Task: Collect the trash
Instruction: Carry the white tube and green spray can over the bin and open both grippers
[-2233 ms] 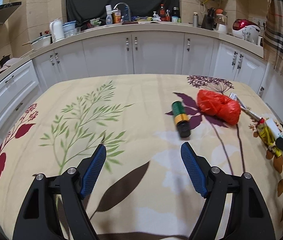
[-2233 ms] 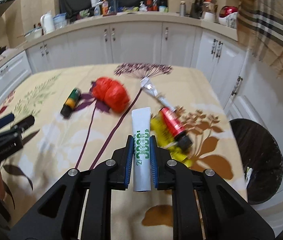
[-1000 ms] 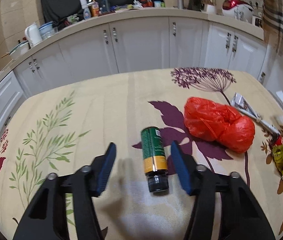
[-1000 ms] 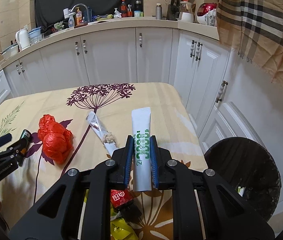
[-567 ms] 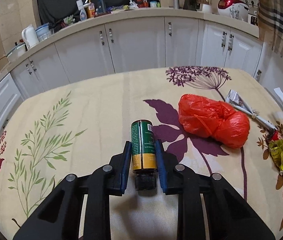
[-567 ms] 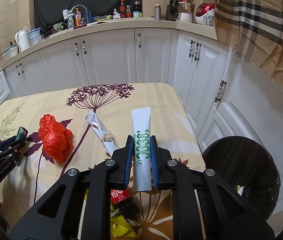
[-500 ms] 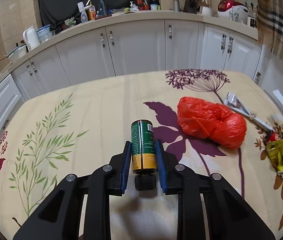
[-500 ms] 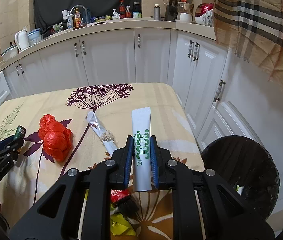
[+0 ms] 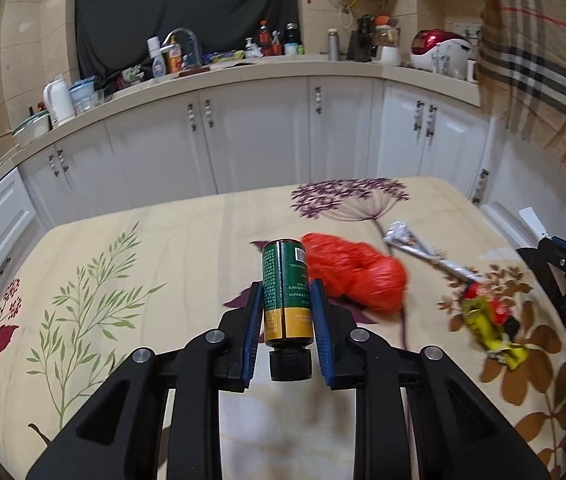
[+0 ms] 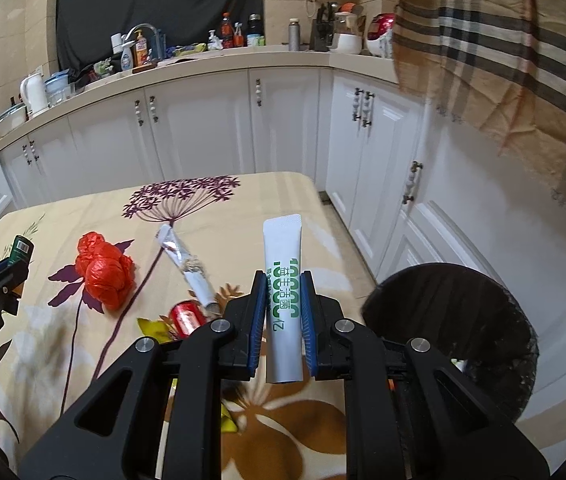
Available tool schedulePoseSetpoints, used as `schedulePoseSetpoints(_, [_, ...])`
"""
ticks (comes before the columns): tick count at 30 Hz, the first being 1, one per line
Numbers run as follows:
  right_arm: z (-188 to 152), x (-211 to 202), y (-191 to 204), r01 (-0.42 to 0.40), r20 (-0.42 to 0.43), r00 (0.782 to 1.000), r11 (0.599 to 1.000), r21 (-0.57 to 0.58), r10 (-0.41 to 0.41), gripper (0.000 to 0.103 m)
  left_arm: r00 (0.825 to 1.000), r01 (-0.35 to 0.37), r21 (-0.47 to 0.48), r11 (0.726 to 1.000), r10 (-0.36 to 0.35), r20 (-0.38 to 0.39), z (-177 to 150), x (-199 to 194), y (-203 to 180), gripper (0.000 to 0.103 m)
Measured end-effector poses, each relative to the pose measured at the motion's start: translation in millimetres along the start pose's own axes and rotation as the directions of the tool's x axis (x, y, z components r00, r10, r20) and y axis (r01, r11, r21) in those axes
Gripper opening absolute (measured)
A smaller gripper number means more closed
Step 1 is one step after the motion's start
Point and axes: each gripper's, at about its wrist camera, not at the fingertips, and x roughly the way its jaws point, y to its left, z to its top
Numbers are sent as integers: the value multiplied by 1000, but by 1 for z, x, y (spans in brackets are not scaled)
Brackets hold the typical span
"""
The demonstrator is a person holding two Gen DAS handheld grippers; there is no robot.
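The left tongs [image 9: 286,320] are clamped on a green-and-yellow bottle [image 9: 285,292], cap toward the camera, base pointing away; their jaws have just been closing, and the bottle now sits pinched between the blue pads, clear of the bench [image 9: 163,248]. The right tongs [image 10: 283,312] are fully closed on a flat white tube [image 10: 283,276], gripped low on its body with the crimped end sticking forward. A black bin [image 10: 455,320] stands on the floor just off the bench's right edge, below and right of the tube.

Left on the floral cloth: a red bag [image 9: 357,276] near the middle, a silver wrapper [image 9: 423,250] beyond it, and a crumpled yellow-and-red wrapper [image 9: 491,324] close to the right edge.

What could go wrong from here, as I judge it:
- The bottle is round and smooth and held by two narrow pads. A quick swing toward the bin could let it roll or slip out, and it would land on the bench or floor.
- The tube is soft and flat, so it may bend or slide in the grip. If released before the tongs are over the bin's mouth, it could catch the rim and fall outside.
- Both hands head for the same bin, and the left must cross past the right. The tongs could knock together, or sweep the wrappers off the edge.
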Motion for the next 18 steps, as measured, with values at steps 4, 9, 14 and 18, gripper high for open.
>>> schedulePoseSetpoints(4, [-2,-10,-14,25,12,1000,1000,19,-25,16,999,37,25,999,-38,20,5,-7,-22,25])
schedulePoseSetpoints(9, [-6,-21,-36,63,22,998,997,43,-64,16,995,91,60,994,-94,40,10,-13,-51,25])
schedulePoseSetpoints(14, [-10,-28,-62,112,25,993,991,71,-114,16,985,153,93,984,-159,63,17,-19,-86,25])
schedulePoseSetpoints(18, [-12,-33,-85,166,30,985,982,93,-170,16,976,193,124,973,-204,82,23,-20,-115,25])
